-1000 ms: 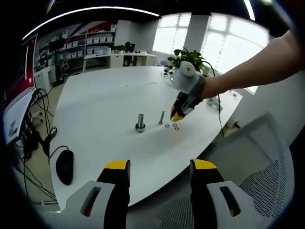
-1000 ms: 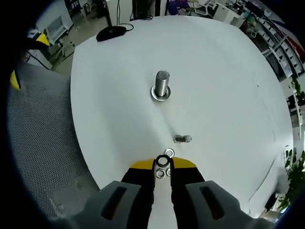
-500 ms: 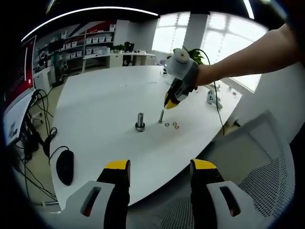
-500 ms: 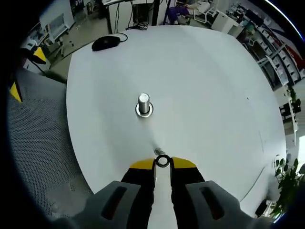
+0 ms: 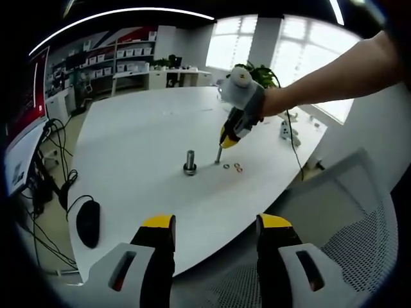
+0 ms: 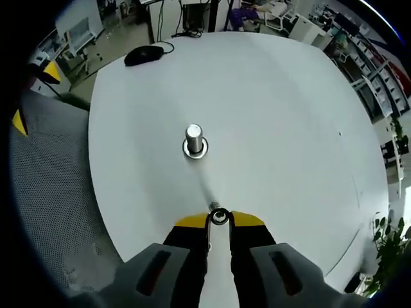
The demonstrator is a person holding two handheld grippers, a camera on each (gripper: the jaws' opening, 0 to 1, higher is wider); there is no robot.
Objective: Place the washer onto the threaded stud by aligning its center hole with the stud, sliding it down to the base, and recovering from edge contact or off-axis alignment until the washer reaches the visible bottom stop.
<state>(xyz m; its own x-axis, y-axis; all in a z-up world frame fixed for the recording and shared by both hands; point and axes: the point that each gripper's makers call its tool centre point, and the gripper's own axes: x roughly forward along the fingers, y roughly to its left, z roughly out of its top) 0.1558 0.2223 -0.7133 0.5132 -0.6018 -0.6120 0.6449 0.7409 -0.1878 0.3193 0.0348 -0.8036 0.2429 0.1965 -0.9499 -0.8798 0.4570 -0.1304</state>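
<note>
Taking the thick stud [image 5: 190, 162] as my landmark and going left to right in the left gripper view: a black mouse [image 5: 87, 223] lies well to its left near the edge of the white table [image 5: 135, 135]. My left gripper [image 5: 216, 226] hangs low, off the near table edge, its jaws spread and holding nothing.

Just right of the thick stud stands the thin stud [image 5: 219, 154], and my right gripper [image 5: 228, 138] sits right above it. In the right gripper view its jaws pinch the washer [image 6: 219, 217], with the thin stud's tip [image 6: 214, 206] touching or just beyond the ring.

I judge this the alignment step: the washer is over the tip but not yet threaded. Next I'd centre the hole, then lower it straight.

Two loose washers [image 5: 232, 167] lie just right of the thin stud, clear of the path.
</note>
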